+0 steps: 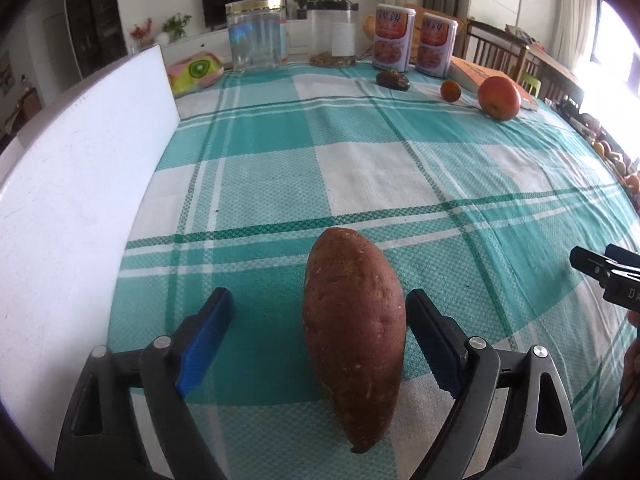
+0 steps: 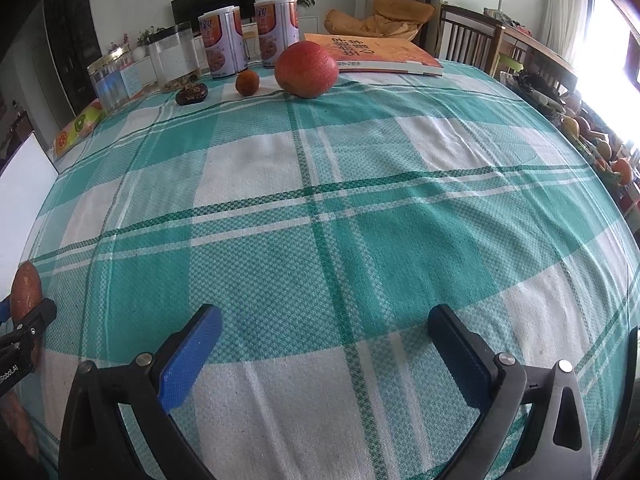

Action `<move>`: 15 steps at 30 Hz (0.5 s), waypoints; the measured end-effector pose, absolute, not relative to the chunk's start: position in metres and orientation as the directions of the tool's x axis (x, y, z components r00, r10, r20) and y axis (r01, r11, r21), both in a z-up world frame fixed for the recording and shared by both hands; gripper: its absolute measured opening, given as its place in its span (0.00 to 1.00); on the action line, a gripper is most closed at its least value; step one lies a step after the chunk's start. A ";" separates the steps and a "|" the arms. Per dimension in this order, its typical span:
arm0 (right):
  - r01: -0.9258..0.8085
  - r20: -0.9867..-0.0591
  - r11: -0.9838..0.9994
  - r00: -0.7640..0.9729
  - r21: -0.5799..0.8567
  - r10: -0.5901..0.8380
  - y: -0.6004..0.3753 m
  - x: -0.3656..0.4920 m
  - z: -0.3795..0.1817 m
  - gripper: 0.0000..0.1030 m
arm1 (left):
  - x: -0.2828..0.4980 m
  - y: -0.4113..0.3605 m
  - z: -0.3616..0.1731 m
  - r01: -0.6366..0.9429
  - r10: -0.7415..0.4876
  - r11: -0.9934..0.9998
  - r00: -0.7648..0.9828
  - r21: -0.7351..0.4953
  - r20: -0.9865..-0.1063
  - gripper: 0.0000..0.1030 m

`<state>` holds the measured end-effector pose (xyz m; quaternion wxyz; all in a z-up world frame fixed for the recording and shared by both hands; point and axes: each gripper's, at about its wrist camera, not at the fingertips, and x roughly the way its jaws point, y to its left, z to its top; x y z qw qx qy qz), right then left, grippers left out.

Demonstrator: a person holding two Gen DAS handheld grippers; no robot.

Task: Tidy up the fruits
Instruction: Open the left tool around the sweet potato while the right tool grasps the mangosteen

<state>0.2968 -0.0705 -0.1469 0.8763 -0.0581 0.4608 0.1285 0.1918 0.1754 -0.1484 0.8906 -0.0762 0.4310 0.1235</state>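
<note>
A reddish-brown sweet potato (image 1: 354, 336) lies on the checked tablecloth between the fingers of my left gripper (image 1: 320, 308). The jaws are open; the right finger is close to the potato, the left one well apart. It also shows at the left edge of the right wrist view (image 2: 25, 292). My right gripper (image 2: 324, 328) is open and empty over the cloth. A large red-orange fruit (image 2: 306, 69), a small orange (image 2: 247, 82) and a dark brown fruit (image 2: 192, 94) sit at the far side, also seen in the left wrist view: (image 1: 499, 98), (image 1: 451, 91), (image 1: 393, 80).
A white board (image 1: 76, 184) stands along the left. Two printed tins (image 2: 248, 38), two clear jars (image 1: 256, 34), an orange book (image 2: 376, 54) and a fruit-print packet (image 1: 194, 72) line the far edge. Chairs (image 2: 472, 40) stand beyond the table.
</note>
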 end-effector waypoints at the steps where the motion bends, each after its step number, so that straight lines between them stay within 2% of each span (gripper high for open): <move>1: -0.322 -0.809 0.947 0.552 0.020 0.205 -0.060 0.300 -0.139 0.92 | 0.192 0.175 -0.149 -0.289 0.156 0.957 0.596 -0.029 -0.788 0.89; 4: -0.476 -0.750 0.879 0.574 0.022 0.329 -0.012 0.319 -0.108 0.92 | 0.195 0.170 -0.150 -0.282 0.171 0.959 0.584 -0.001 -0.793 0.93; 7: -0.585 -0.743 0.810 0.528 0.035 0.413 0.046 0.359 -0.095 0.92 | 0.195 0.171 -0.150 -0.281 0.166 0.960 0.586 -0.006 -0.793 0.93; 11: -0.570 -0.760 0.819 0.505 0.063 0.410 0.099 0.427 -0.103 0.78 | 0.195 0.171 -0.151 -0.281 0.165 0.960 0.586 -0.008 -0.793 0.93; 15: -0.522 -0.775 0.851 0.514 0.056 0.366 0.134 0.480 -0.110 0.72 | 0.195 0.171 -0.151 -0.281 0.164 0.960 0.587 -0.009 -0.793 0.93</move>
